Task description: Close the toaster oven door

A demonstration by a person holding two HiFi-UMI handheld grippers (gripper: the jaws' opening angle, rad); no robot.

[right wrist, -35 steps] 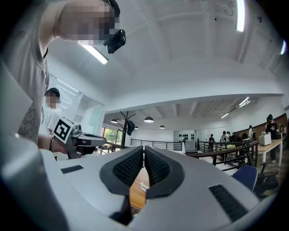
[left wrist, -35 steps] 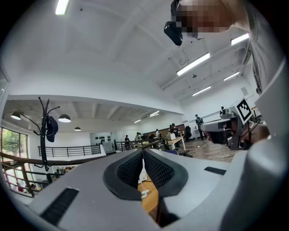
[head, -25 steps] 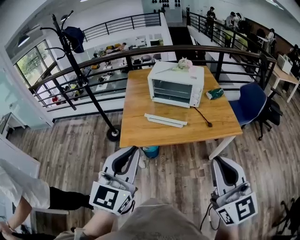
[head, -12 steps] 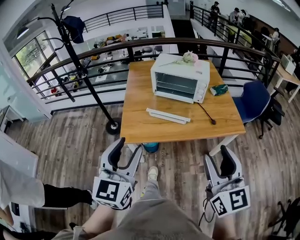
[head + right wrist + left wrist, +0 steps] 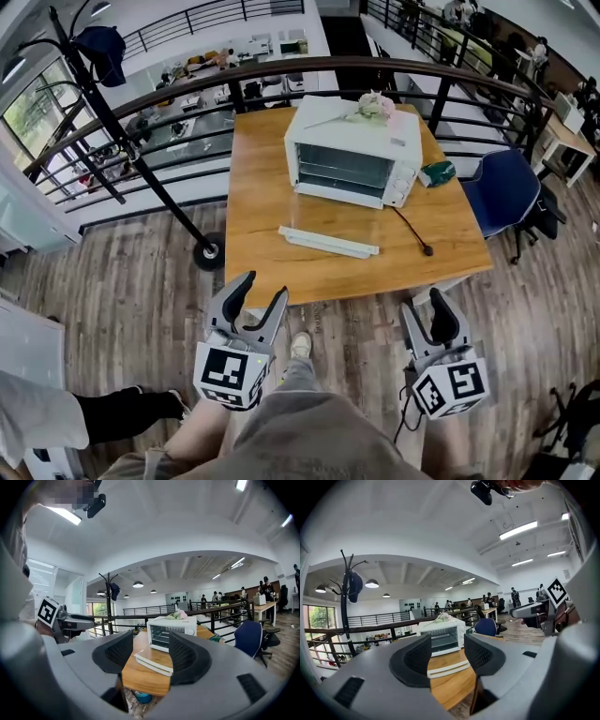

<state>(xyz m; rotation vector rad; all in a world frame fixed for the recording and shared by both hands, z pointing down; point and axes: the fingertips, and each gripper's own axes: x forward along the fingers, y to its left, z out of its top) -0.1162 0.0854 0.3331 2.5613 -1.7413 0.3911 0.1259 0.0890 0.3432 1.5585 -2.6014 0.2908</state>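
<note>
- The left gripper [image 5: 262, 289] is held low in front of the person, well short of the toaster oven [image 5: 352, 150]. Its jaws are spread wide with nothing between them, and only the distant oven is seen through the gap in its own view.
- The right gripper [image 5: 427, 305] is carried the same way, released and empty, on the near side of the toaster oven and well apart from it.
- Both are probably held open and pointed at the oven because no grasp is needed yet. A lowered door can be caught under its edge or pushed up with an open jaw.
- The toaster oven is stood toward the far side of a wooden table [image 5: 262, 178], its mouth turned toward the person so that the racks inside are shown.
- The oven door [image 5: 328, 242] is let fully down in front of the toaster oven and lies about flat over the tabletop. Its white handle bar is at the edge nearest the person, and the glass pane can hardly be made out.
- A dark power cord [image 5: 412, 234] is trailed over the table to the right of the lowered door, near enough that it should be minded during the swing.
- A bunch of pale flowers [image 5: 375, 105] is laid on top of the toaster oven and could be shaken by a rough shove.
- A small green item [image 5: 437, 172] is left just beside the toaster oven's right end, out of the door's path.
- The task is judged not yet begun: the toaster oven has to be approached and the handle bar lifted.
</note>
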